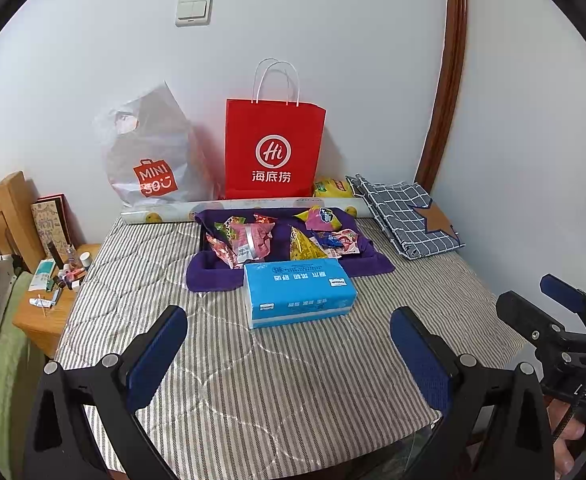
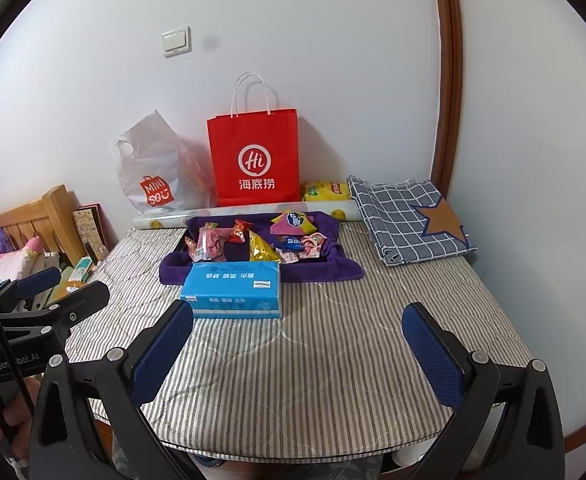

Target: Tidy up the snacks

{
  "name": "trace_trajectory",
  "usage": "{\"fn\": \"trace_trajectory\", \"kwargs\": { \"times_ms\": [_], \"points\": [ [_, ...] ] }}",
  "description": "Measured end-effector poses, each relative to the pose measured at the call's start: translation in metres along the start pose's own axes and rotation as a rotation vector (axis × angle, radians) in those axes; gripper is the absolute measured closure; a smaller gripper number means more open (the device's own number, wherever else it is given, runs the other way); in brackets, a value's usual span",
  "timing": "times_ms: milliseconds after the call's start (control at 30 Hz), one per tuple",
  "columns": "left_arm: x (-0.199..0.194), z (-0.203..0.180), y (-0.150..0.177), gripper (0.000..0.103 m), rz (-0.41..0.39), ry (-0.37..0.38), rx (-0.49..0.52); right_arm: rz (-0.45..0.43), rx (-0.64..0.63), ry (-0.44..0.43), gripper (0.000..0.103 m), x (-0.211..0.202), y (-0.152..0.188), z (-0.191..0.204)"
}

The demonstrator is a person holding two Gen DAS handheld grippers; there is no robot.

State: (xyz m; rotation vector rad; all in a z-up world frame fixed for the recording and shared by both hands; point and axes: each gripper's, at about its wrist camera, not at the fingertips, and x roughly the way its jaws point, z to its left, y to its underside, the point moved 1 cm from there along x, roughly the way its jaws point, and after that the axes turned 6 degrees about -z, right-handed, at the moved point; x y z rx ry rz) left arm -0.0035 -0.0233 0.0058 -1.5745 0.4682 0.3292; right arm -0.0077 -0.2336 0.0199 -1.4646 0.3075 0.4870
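Observation:
Several colourful snack packets (image 1: pixel 253 240) (image 2: pixel 253 242) lie in a dark tray lined with a purple cloth (image 1: pixel 209 276) (image 2: pixel 325 270) at the back middle of the striped table. A blue tissue pack (image 1: pixel 297 290) (image 2: pixel 233 288) sits just in front of the tray. My left gripper (image 1: pixel 289 354) is open over the table's front part, nothing between its fingers. My right gripper (image 2: pixel 299 346) is also open and empty, near the front edge. Each gripper shows at the side of the other's view: the right gripper (image 1: pixel 549 304) and the left gripper (image 2: pixel 53 284).
A red paper bag (image 1: pixel 273 148) (image 2: pixel 255 158) and a grey plastic bag (image 1: pixel 149 152) (image 2: pixel 153 168) stand against the wall. A checked cloth (image 1: pixel 405 216) (image 2: pixel 405 216) lies back right, a yellow packet (image 1: pixel 333 189) behind a paper roll (image 1: pixel 165 213). A wooden bedside stand (image 1: pixel 53 300) with small items is left.

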Motion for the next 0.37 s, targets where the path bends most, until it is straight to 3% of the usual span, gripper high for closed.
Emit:
{"fn": "trace_trajectory", "kwargs": {
  "times_ms": [367],
  "points": [
    [0.0017,0.0013,-0.0002,0.001,-0.002,-0.001,0.004,-0.005,0.011,-0.015,0.000,0.0016,0.0013,-0.0014]
  ]
}}
